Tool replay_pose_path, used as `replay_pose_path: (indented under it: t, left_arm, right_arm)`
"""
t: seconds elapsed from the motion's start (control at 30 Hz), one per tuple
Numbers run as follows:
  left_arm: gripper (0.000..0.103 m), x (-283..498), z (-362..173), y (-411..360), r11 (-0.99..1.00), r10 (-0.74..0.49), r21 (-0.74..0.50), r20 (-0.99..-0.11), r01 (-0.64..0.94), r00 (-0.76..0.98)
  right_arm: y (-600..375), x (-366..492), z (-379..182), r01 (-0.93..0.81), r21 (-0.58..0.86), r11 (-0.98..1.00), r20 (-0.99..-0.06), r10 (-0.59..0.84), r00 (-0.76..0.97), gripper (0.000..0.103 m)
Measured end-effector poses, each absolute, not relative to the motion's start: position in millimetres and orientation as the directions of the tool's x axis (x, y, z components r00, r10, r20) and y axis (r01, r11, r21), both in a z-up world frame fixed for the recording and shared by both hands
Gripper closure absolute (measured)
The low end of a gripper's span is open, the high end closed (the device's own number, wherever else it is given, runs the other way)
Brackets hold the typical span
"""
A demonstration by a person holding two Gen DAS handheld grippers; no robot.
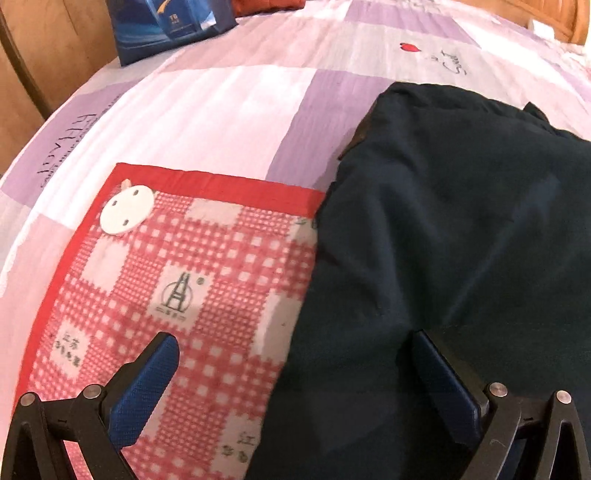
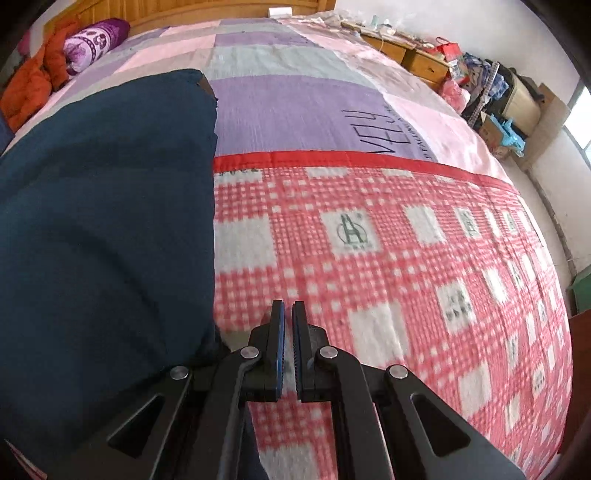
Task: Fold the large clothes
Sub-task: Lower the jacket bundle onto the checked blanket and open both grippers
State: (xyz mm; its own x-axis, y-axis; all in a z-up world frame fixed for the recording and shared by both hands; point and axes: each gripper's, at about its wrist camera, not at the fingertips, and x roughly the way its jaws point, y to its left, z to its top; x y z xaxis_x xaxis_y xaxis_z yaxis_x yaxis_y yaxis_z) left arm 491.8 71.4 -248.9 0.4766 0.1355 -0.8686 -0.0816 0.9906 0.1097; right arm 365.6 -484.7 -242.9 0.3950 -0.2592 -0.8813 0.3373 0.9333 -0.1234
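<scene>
A dark navy garment (image 1: 461, 229) lies folded on the bed, partly over a red-and-white checked blanket (image 1: 192, 280). My left gripper (image 1: 291, 354) is open, its left finger over the blanket and its right finger over the garment's near edge, holding nothing. In the right wrist view the garment (image 2: 103, 206) fills the left side. My right gripper (image 2: 288, 314) is shut with nothing visible between its pads, just right of the garment's edge over the blanket (image 2: 406, 280).
The bed has a purple, pink and white patchwork sheet (image 1: 229, 103). A white round disc (image 1: 126, 214) lies on the blanket's corner. A blue bag (image 1: 173, 26) stands at the far edge. Pillows (image 2: 92, 40) and orange cloth lie by the headboard; cluttered cabinets (image 2: 480, 85) stand at the right.
</scene>
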Motion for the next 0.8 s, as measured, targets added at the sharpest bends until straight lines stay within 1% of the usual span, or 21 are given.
replay_pose_path:
  t: [0.13,0.27,0.4,0.47,0.53,0.63,0.8]
  left_arm:
    - [0.0,491.4,-244.8,71.4,0.984,0.178,0.169,-0.859,-0.061,0.48]
    - [0.0,486.4,-243.1,91.3,0.979,0.204,0.167,-0.866,-0.119,0.457]
    - [0.0,476.9,-247.7,111.6,0.961,0.274,0.234,-0.87,-0.145,0.411]
    - [0.0,467.7,-243.9,120.2,0.961,0.271,0.22,-0.872,-0.167,0.408]
    - [0.0,455.6,-238.1,121.1,0.962,0.27,0.225,-0.865,-0.153,0.423]
    - [0.0,427.7,-222.9,109.7,0.971,0.238,0.22,-0.853,-0.095,0.464]
    - [0.0,368.1,-187.0,76.0,0.981,0.155,0.196,-0.821,0.016,0.55]
  right_arm:
    - [-473.9,354.1,-233.3,0.314,-0.174,0.933,-0.858,-0.3,0.417,0.098]
    - [-466.6,340.6,-225.3,0.299,-0.156,0.942,-0.854,-0.281,0.438,0.098]
    - [-465.2,321.3,-220.6,0.296,-0.147,0.944,-0.851,-0.273,0.448,0.098]
    - [-467.3,313.6,-218.7,0.3,-0.14,0.943,-0.852,-0.27,0.449,0.098]
    - [-465.2,301.0,-213.8,0.309,-0.132,0.942,-0.845,-0.269,0.462,0.098]
    - [-457.4,280.7,-203.6,0.32,-0.106,0.941,-0.838,-0.258,0.48,0.098]
    - [-421.5,242.3,-174.7,0.274,-0.106,0.956,-0.815,-0.241,0.528,0.098]
